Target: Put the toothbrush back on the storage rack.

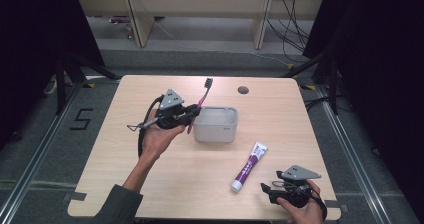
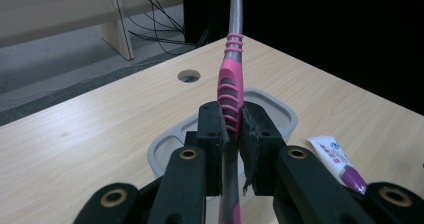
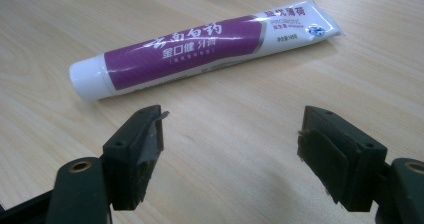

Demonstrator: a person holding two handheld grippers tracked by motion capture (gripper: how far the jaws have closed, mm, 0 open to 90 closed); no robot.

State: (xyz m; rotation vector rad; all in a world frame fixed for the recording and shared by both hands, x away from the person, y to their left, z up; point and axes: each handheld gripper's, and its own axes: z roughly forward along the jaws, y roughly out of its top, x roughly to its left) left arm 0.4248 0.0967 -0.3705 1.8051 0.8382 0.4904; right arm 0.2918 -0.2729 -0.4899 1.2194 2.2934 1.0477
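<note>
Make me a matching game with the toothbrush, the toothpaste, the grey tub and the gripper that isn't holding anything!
Things:
1. toothbrush
2. toothpaste
3. grey tub
4. right gripper

Where or how:
A. lying flat on the table, white cap toward the person
B. jaws wide apart, nothing between them
C. standing on the middle of the table
D. clamped in the left gripper, bristles up

Pairs: 1-D, 2-A, 3-C, 4-B
</note>
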